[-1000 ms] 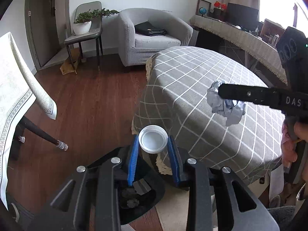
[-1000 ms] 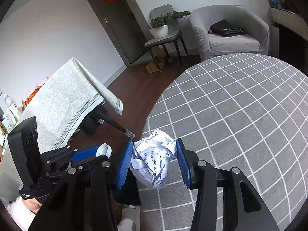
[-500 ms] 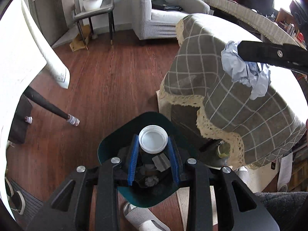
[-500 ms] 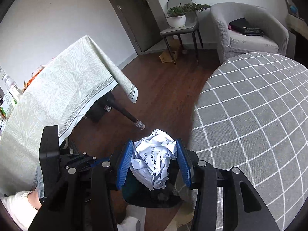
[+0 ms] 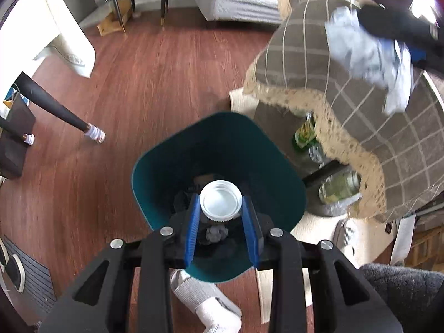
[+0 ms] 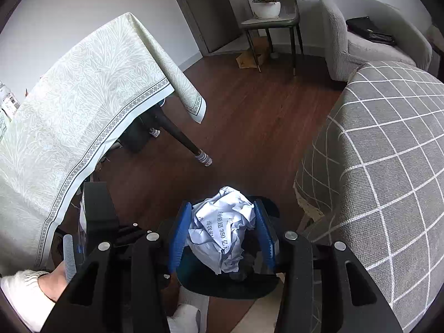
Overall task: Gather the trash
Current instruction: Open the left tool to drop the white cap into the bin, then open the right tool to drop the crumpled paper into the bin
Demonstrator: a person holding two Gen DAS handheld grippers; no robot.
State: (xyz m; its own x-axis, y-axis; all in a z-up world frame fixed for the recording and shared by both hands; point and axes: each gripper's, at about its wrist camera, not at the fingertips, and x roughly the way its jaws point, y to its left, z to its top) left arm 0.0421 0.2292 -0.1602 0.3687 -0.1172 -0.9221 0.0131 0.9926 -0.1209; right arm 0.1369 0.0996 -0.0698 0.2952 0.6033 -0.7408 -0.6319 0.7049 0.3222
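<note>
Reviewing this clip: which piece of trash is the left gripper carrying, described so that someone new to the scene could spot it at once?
Start at the dark teal bin on the wooden floor beside the table with the grey checked cloth. Over its opening, the left gripper clamps a round white screw cap between its blue pads. Unlike the crumpled paper in the right gripper, it is small, rigid and ridged at the rim.

**Lid held over bin**

Left gripper clamps white jar lid between blue pads, directly above open teal trash bin on wood floor. Upper right, blurred: right gripper carrying crumpled paper over checked tablecloth.
</note>
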